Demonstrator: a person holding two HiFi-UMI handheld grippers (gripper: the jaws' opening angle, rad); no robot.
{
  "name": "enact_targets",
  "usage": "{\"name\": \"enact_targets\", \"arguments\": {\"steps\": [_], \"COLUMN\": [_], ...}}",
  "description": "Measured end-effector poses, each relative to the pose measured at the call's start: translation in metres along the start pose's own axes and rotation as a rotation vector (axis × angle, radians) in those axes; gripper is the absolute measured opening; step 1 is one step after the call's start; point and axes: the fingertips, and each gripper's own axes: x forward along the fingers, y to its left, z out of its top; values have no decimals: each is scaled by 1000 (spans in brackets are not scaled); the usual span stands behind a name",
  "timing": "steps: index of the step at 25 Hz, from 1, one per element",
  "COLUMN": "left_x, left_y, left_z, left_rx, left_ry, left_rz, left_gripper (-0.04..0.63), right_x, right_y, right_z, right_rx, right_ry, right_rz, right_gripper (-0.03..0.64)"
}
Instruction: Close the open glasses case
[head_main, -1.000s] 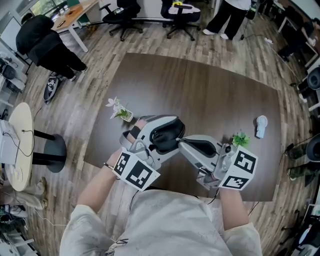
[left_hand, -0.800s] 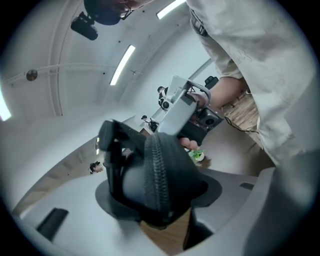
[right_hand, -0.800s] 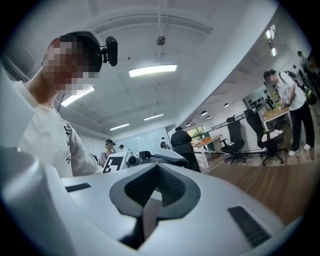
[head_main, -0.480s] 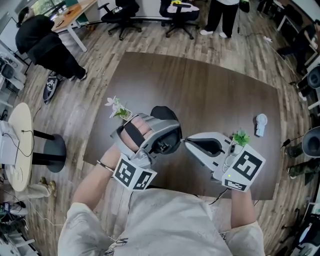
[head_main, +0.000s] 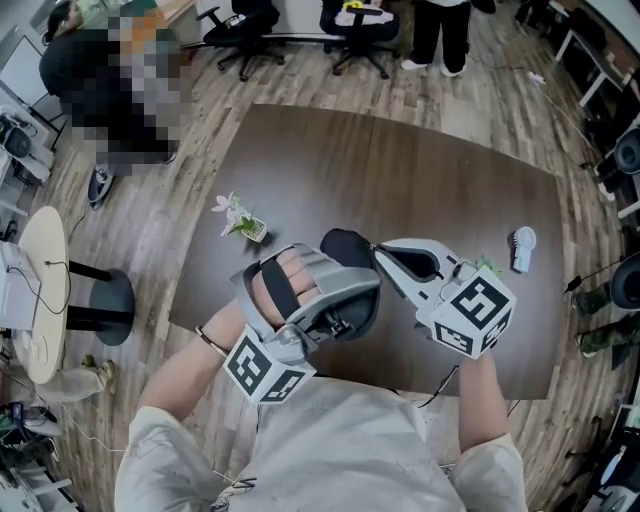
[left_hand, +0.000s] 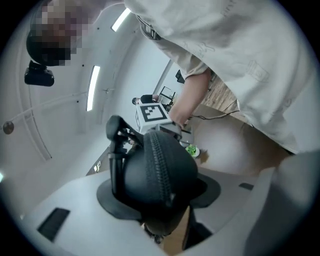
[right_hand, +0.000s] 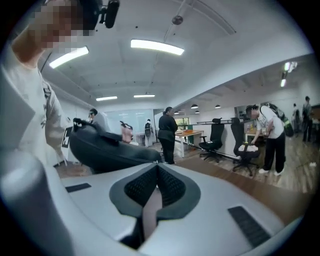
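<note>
Closure is under way: left gripper (left_hand: 165, 212) jaws, having just been closing, pinch the glasses case (left_hand: 137, 175) between them, while right gripper (right_hand: 154, 172) jaws, pressed together just beside it, probably must next pull its zip (left_hand: 160, 165).

Left gripper (head_main: 330, 290) jaws just closed on case (left_hand: 160, 170); right gripper (right_hand: 155, 187) jaws together.

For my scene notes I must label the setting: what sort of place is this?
Probably an open-plan office or lab: rolling office chairs, a work desk and long ceiling strip lights.
</note>
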Motion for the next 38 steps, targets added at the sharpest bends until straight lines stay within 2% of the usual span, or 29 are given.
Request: {"name": "enact_targets", "arguments": {"steps": [4, 7, 10, 12, 14, 18, 24, 26, 29, 32, 35, 38], "left_x": [-4, -5, -1, 3, 7, 14, 45, 56, 62, 63, 66, 71], "left_y": [14, 18, 11, 2, -4, -9, 0, -2, 1, 5, 1, -2], "left_z": [-4, -24, -46, -57, -62, -65, -66, -63, -56, -53, -50, -51], "left_rx": [-112, -192, -326, -415, -476, -537, -615, -657, -777, -840, -856, -813], "left_ry": [-39, 21, 89, 122, 142, 174, 234, 241, 191, 159, 181, 216], "left_rz": [61, 90, 49, 1, -31, -60, -3, 13, 31, 32, -2, 12], "left_gripper": [246, 254, 307, 368, 395, 424, 434, 438, 439, 436, 454, 470], "right_x": [-10, -21, -33, -38, -42, -46, -42, -40, -38, -36, -36, -32], "right_y": [-8, -14, -25, -30, -32, -32, -24, -17, -7, -2, 1, 7], "right_z": [8, 21, 31, 36, 40, 43, 46, 47, 45, 41, 39, 38], "right_rx": [79, 102, 127, 131, 127, 95, 9, -10, -12, 3, -33, -73], "right_ry": [-78, -136, -190, -212, -224, -220, -198, -190, -181, -183, -168, -131], "right_rz": [-12, -39, -94, -128, -157, -221, -300, -302, -276, -236, -239, -223], "right_gripper": [0, 0, 0, 0, 0, 0, 0, 0, 0, 0, 2, 2]}}
